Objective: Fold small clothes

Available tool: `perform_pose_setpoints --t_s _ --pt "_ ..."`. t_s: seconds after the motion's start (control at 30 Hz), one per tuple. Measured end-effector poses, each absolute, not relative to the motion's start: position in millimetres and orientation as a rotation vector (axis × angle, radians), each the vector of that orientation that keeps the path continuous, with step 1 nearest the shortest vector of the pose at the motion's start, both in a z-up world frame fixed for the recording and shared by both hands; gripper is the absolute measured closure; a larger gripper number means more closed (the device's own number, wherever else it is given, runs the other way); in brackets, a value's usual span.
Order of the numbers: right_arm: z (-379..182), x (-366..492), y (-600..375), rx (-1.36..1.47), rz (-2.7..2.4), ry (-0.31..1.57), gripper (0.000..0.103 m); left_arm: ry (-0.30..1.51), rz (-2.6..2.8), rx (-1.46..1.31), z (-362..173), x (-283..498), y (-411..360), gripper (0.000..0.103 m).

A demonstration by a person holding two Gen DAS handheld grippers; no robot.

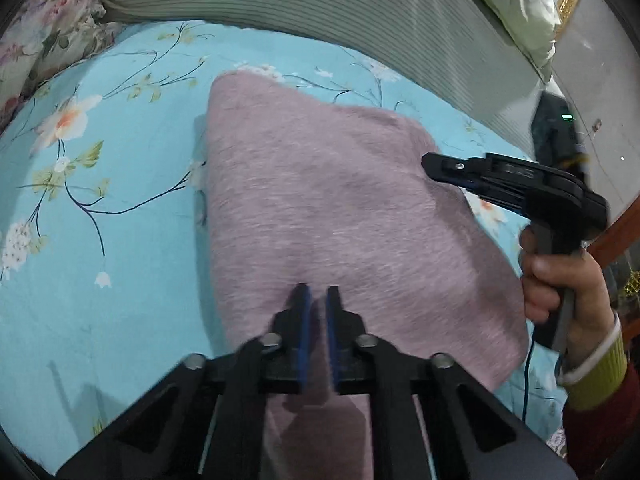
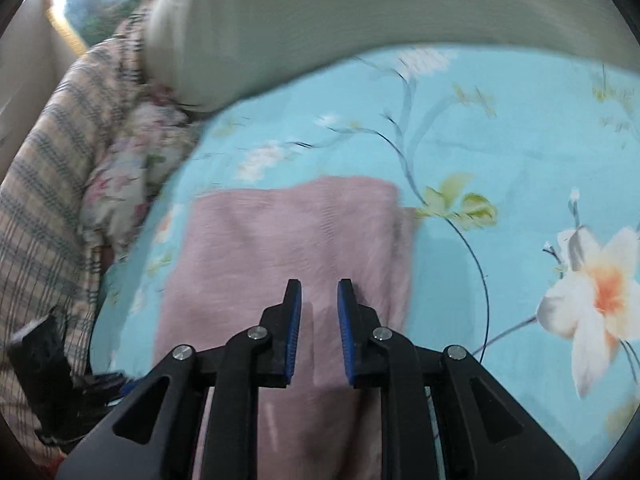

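Clearly the pink garment (image 1: 340, 208) lies on the blue floral bed sheet (image 1: 100, 280), its long axis running away from the left gripper (image 1: 318, 300), whose jaws pinch the near edge. The right gripper (image 2: 318, 292), at the cloth's right side, looks spread with fabric between its pads, though a grip isn't certain; no containers appear

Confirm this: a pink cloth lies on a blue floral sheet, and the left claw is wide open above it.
Not quite. In the left wrist view the left claw is nearly closed, pinching a fold of the pink cloth. The rest holds: the cloth lies on the blue floral sheet.
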State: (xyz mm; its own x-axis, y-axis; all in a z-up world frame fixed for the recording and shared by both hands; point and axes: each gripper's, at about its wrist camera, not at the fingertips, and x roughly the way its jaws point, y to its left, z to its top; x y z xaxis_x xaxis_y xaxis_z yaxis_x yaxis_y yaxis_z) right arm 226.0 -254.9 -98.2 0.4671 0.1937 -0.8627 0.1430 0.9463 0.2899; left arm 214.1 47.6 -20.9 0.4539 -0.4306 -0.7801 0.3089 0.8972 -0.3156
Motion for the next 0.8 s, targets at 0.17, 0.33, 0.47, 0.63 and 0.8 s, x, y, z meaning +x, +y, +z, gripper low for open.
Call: perform_pose_setpoints --t_s 0.17,0.33,0.47,0.63,0.8 --pt "-105.0 209.2 -278.5 0.506 0.034 1.014 0.103 0.994 -0.477 -0.133 -21.4 213.5 50.5 0.099" --pt "-68.2 182.0 -272.6 0.509 0.012 0.934 0.095 0.981 -0.484 -0.13 -8.7 204.7 54.0 0.098" --pt "-65.7 185.0 -264.2 0.462 0.018 0.989 0.091 0.965 -0.512 -0.145 0.2 196.0 57.2 0.089" --pt "-65.0 186.0 -263.5 0.458 -0.004 0.988 0.073 0.955 -0.523 -0.133 4.4 187.6 56.8 0.086" --pt "-67.7 193.3 -258.5 0.407 -0.018 1.022 0.068 0.951 -0.546 -0.125 4.6 180.6 56.5 0.081"
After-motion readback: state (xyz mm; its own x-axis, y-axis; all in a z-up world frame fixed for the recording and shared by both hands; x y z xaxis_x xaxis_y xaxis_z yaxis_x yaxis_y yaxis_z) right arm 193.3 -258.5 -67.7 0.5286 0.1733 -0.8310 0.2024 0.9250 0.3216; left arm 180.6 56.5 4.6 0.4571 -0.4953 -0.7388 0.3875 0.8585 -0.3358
